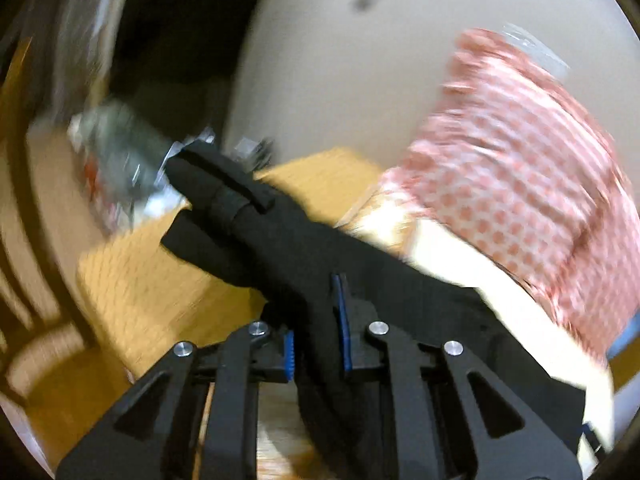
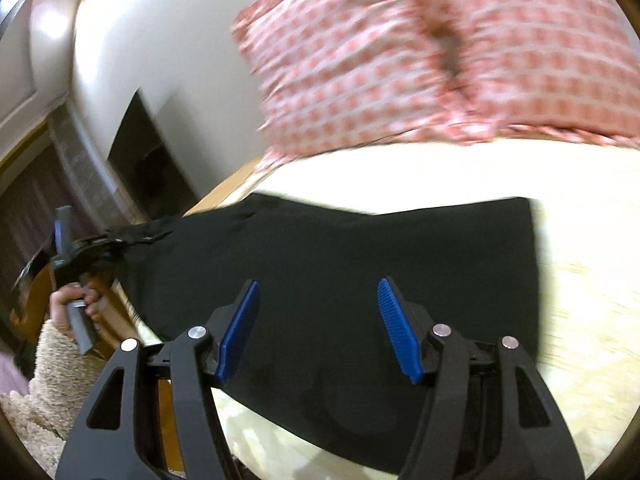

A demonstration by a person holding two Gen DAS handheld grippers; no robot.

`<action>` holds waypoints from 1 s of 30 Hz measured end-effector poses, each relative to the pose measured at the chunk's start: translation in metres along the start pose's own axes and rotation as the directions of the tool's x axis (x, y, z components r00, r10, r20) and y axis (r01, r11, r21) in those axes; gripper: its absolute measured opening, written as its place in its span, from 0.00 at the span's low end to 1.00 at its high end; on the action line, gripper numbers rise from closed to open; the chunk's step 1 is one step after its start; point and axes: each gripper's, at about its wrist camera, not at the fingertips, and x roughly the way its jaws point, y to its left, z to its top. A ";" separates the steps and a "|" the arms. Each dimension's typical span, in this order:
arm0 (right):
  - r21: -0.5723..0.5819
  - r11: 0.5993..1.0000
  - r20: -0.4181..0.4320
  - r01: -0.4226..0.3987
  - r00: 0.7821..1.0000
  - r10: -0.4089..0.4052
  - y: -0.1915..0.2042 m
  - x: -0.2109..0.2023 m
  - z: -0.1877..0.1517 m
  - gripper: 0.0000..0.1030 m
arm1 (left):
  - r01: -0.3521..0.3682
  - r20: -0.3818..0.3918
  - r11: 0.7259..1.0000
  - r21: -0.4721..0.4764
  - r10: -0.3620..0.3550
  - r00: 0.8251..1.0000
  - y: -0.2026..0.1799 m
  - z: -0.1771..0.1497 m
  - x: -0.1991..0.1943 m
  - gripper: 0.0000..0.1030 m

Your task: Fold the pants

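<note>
The black pants [image 2: 340, 264] lie spread across a cream bed surface [image 2: 580, 300]. My right gripper [image 2: 318, 328] is open and empty, its blue pads [image 2: 400, 332] hovering just above the middle of the pants. My left gripper [image 1: 316, 332] is shut on the black pants [image 1: 256, 220], with the fabric bunched between its blue pads and lifted off the bed, the end hanging forward past the bed's edge. The left gripper also shows in the right wrist view [image 2: 76, 256] at the far left, held by a hand, gripping the pants' end.
A pink and white checked pillow [image 2: 420, 52] lies at the back of the bed, also in the left wrist view [image 1: 520, 168]. A wooden floor [image 1: 144, 280] lies beyond the bed. A white wall [image 1: 340, 72] and dark opening [image 2: 140, 160] stand behind. Both views are motion blurred.
</note>
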 end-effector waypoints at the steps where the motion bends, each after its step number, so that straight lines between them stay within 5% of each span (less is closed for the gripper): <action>1: 0.024 1.000 0.020 0.018 1.000 -0.018 -0.011 -0.009 -0.001 0.62 | 0.017 0.020 0.998 0.058 -0.018 1.000 -0.023 0.003 -0.008 0.14; 4: 0.096 0.993 0.060 0.062 0.996 -0.068 -0.039 -0.033 -0.009 0.62 | 0.099 0.061 0.959 0.267 -0.120 0.991 -0.113 0.001 -0.038 0.14; 7: 0.158 0.982 0.091 0.100 0.989 -0.115 -0.061 -0.056 -0.019 0.62 | 0.231 0.042 0.855 0.464 -0.282 0.959 -0.202 -0.028 -0.068 0.14; 11: 0.199 0.966 0.123 0.162 0.974 -0.189 -0.080 -0.083 -0.033 0.62 | 0.438 -0.161 0.626 0.645 -0.449 0.879 -0.293 -0.113 -0.087 0.15; 14: 0.235 0.952 0.124 0.196 0.965 -0.230 -0.094 -0.094 -0.041 0.62 | 0.498 -0.338 0.442 0.746 -0.393 0.855 -0.326 -0.201 -0.076 0.15; 15: 0.251 0.945 0.121 0.209 0.962 -0.244 -0.101 -0.097 -0.043 0.62 | 0.508 -0.372 0.418 0.753 -0.367 0.853 -0.328 -0.216 -0.071 0.15; 16: 0.260 0.941 0.116 0.218 0.960 -0.254 -0.105 -0.099 -0.045 0.62 | 0.533 -0.419 0.400 0.746 -0.341 0.842 -0.328 -0.230 -0.064 0.15; 19: 0.277 0.933 0.109 0.230 0.957 -0.269 -0.115 -0.100 -0.047 0.62 | 0.526 -0.415 0.414 0.742 -0.333 0.847 -0.322 -0.236 -0.062 0.15; 22: 0.282 0.934 0.116 0.221 0.958 -0.262 -0.116 -0.097 -0.045 0.62 | 0.519 -0.380 0.453 0.725 -0.365 0.850 -0.316 -0.217 -0.078 0.14; 29: 0.237 0.951 0.152 0.201 0.959 -0.241 -0.099 -0.093 -0.031 0.63 | 0.497 -0.387 0.378 0.781 -0.332 0.860 -0.311 -0.246 -0.071 0.18; 30: 0.222 0.955 0.161 0.196 0.959 -0.234 -0.094 -0.093 -0.026 0.63 | 0.523 -0.405 0.380 0.763 -0.350 0.845 -0.308 -0.241 -0.075 0.27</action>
